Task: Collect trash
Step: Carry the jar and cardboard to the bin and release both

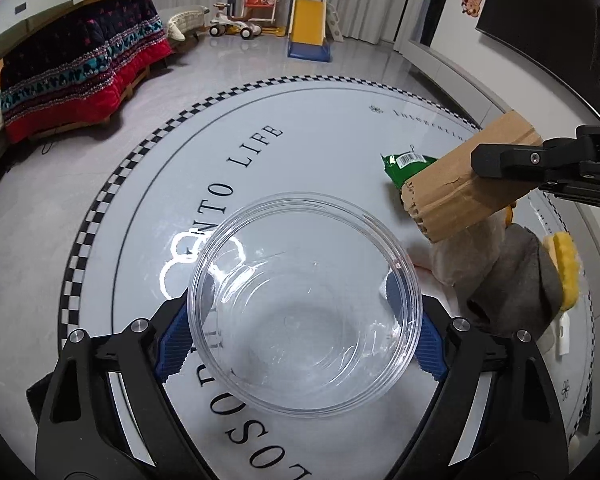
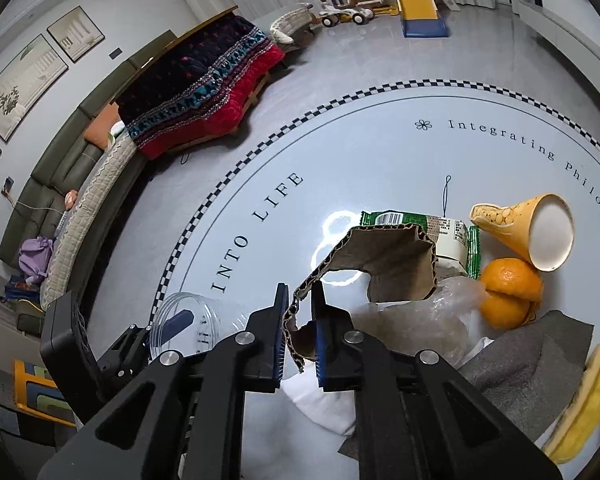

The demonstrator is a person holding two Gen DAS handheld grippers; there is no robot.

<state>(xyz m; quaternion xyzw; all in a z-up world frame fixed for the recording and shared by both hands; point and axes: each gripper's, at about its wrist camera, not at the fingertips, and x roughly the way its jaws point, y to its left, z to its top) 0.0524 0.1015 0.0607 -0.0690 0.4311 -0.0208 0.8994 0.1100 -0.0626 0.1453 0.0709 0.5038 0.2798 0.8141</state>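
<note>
L gripper (image 1: pixel 304 332) clamps clear bowl (image 1: pixel 305 304); R gripper (image 2: pixel 299 332) pinches cardboard (image 2: pixel 384 264); mat (image 1: pixel 332 128) reads "INTO LIFE"

Bare table (image 1: pixel 332 128) beyond trash heap (image 2: pixel 500 320)

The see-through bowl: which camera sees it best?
The left wrist view: the whole clear bowl sits big between the left tongs, which hold its rim. The right wrist view shows only a sliver of it, low at the left.

"INTO LIFE", "Integrating Philosop…" on tabletop (image 2: pixel 380 152)
</note>
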